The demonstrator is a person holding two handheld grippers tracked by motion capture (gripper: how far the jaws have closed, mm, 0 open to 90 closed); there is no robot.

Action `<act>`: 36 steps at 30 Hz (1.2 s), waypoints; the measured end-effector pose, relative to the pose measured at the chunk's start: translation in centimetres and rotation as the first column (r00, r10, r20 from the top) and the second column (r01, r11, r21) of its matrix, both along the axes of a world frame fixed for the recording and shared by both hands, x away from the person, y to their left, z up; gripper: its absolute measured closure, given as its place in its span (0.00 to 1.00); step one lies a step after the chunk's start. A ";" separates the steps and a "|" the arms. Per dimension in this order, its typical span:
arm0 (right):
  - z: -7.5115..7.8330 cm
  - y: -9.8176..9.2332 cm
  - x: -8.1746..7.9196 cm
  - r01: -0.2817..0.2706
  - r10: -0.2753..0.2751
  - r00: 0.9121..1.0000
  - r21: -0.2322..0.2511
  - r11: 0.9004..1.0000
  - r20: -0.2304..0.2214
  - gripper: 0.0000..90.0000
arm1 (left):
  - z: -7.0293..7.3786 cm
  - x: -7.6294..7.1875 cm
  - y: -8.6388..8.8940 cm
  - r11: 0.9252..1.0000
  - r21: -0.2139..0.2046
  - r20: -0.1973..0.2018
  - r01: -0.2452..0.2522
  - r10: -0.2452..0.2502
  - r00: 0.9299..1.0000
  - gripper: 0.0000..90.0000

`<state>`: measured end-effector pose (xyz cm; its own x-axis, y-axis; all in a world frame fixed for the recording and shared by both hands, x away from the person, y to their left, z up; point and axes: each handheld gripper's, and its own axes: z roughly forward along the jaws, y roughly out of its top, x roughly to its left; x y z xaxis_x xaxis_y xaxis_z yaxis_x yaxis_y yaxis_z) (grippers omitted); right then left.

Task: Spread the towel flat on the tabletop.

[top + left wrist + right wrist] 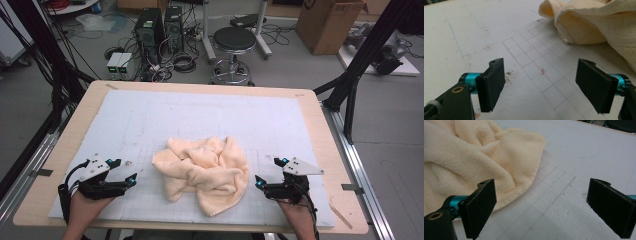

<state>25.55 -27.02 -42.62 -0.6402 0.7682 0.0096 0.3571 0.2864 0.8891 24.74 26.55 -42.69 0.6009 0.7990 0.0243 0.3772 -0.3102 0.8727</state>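
Note:
A crumpled cream towel (pixel 205 172) lies in a heap on the white gridded mat (pixel 200 115), near the front middle of the table. My left gripper (pixel 126 171) rests low at the towel's left, open, jaws wide apart with bare mat between them; the towel (pixel 594 22) shows beyond it at the upper right. At the towel's right my right gripper (pixel 270 172) stands open too, a short gap from the cloth. In the right gripper view the towel (pixel 474 162) spreads behind the left jaw, and its hem runs just past that jaw's tip.
The mat covers a wooden table (pixel 320 125) with a bare rim. Beyond the far edge stand a black stool (pixel 234 42), computer towers (pixel 150 30) with cables, and a cardboard box (pixel 330 22). Black frame struts (pixel 360 65) rise at both sides.

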 end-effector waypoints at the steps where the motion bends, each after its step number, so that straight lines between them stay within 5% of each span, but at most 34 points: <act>1: 0.0 0.0 -0.1 -0.001 0.001 1.000 -0.002 1.000 0.004 0.09 | 0.0 -0.1 -0.1 1.000 -0.003 0.002 -0.002 0.002 1.000 0.27; 9: 0.1 0.0 -0.1 -0.007 0.007 1.000 0.010 1.000 -0.004 0.09 | 0.7 -0.2 -0.8 1.000 -0.027 0.016 0.003 -0.002 1.000 0.28; 16: 1.6 0.9 1.3 -0.020 0.020 1.000 -0.014 1.000 0.021 0.10 | 3.3 0.5 -2.1 0.996 -0.078 0.067 0.053 -0.047 0.997 0.31; 17: 1.8 1.1 1.6 -0.025 0.026 0.999 -0.022 0.999 0.023 0.10 | 4.2 1.2 -2.6 0.991 -0.109 0.063 0.080 -0.073 0.995 0.31; 22: 2.5 2.4 3.7 -0.052 0.052 0.999 -0.020 0.998 0.005 0.10 | 5.7 3.3 -4.6 0.987 -0.100 0.074 0.123 -0.116 0.990 0.34; 27: 2.8 4.4 6.1 -0.091 0.091 0.995 0.005 0.996 -0.035 0.16 | 5.2 5.9 -7.3 0.978 -0.080 0.023 0.193 -0.192 0.981 0.38; 30: 2.2 5.8 7.3 -0.124 0.122 0.990 -0.025 0.992 -0.067 0.22 | 4.4 6.5 -8.1 0.974 -0.050 -0.008 0.221 -0.221 0.975 0.40; 32: 1.5 6.5 8.0 -0.156 0.152 0.984 -0.040 0.987 -0.097 0.30 | 3.0 7.4 -9.0 0.966 -0.005 -0.087 0.257 -0.256 0.963 0.42; 36: -0.1 7.7 9.2 -0.200 0.186 0.967 -0.065 0.978 -0.172 0.43 | 2.0 7.8 -9.5 0.952 0.029 -0.152 0.303 -0.296 0.943 0.49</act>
<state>34.79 -19.35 -42.74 -0.7713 0.6327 0.0693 0.4266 0.4331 0.7940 32.50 17.01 -40.70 0.8124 0.5814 -0.0443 0.3807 -0.4713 0.7955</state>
